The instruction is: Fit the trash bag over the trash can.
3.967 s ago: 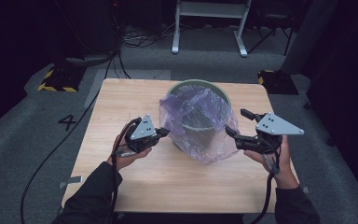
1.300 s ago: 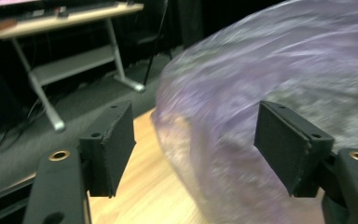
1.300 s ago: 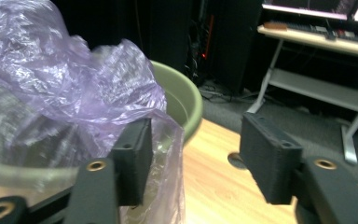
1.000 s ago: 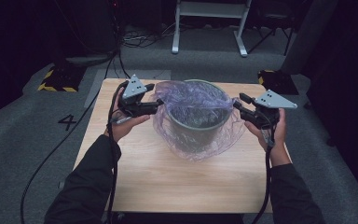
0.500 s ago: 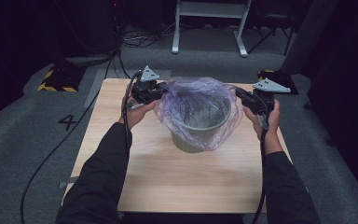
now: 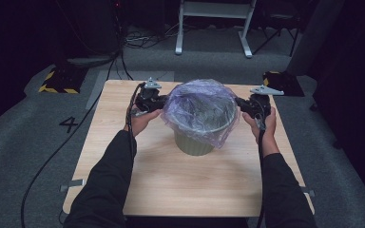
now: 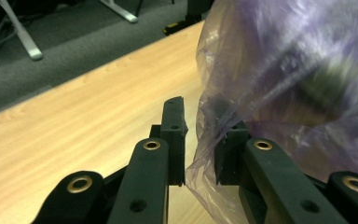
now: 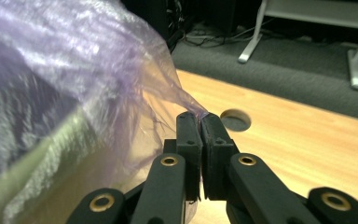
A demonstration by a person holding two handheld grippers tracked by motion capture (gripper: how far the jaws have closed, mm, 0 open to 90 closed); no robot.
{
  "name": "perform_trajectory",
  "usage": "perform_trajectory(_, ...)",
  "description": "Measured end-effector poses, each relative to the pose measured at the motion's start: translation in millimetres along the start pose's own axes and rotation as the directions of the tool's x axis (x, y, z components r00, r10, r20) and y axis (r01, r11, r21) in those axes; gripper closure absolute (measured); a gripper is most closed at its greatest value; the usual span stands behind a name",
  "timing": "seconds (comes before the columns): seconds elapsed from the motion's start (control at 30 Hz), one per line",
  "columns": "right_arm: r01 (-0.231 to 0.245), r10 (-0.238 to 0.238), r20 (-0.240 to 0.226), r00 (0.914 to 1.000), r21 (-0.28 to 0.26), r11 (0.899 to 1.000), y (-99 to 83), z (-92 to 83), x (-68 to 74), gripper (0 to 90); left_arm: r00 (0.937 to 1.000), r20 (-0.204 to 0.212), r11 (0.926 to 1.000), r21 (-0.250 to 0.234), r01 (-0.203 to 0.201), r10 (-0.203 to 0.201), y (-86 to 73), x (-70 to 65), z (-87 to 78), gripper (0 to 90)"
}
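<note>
On the table (image 6: pixel 123 185), bag (image 6: pixel 202 107) now draped over bin (image 6: pixel 195 142) rim, having sat looser a second ago. Left gripper (image 6: pixel 159 102) and right gripper (image 6: pixel 242 104) just closed, both pinching bag film at opposite sides; lining seems nearly done

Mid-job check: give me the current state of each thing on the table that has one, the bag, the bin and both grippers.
purple plastic bag: open, pulled over the bin's rim, skirt hanging loose outside.
green bin: upright on the table, rim covered by the bag.
left gripper: jaws just closed, narrow gap remains, bag film between them.
right gripper: jaws just closed, shut on a pinch of bag film.
</note>
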State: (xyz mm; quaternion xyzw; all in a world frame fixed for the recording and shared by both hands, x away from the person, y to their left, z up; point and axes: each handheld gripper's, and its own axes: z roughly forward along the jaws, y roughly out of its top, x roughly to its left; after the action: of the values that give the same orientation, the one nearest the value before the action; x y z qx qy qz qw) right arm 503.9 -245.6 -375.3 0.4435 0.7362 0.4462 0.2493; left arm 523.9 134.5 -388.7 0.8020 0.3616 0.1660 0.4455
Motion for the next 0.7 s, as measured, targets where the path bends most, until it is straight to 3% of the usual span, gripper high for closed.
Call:
perform_trajectory(0.1,0.010,-0.008,-0.029,0.9996,0.062,0.998,-8.3,9.6,1.7,87.8,0.9999,0.013,0.9999,0.014,-0.006,0.006,-8.5,-3.0,5.3,77.7)
perform_trajectory(0.37,-0.013,0.019,-0.070,0.9974,0.083,0.996,-23.2,20.8,2.7,88.2,0.9953,0.097,0.9998,-0.018,0.009,-0.007,-22.9,-6.4,10.4,89.5)
perform_trajectory(0.47,-0.013,0.021,-0.085,0.9962,0.102,0.995,-23.5,26.2,4.8,88.1,0.9976,0.065,0.9996,-0.014,0.025,-0.024,-21.9,-2.8,12.8,89.5)
perform_trajectory(0.57,-0.031,0.044,-0.097,0.9943,0.133,0.991,-21.2,35.5,3.5,88.1,0.9955,0.055,0.9970,-0.002,0.077,-0.077,-17.1,4.2,15.0,89.4)
perform_trajectory(0.7,-0.048,0.061,-0.080,0.9950,0.153,0.987,-20.1,44.0,1.0,88.0,0.9974,0.025,0.9973,0.032,0.067,-0.068,-12.9,6.1,18.7,89.3)
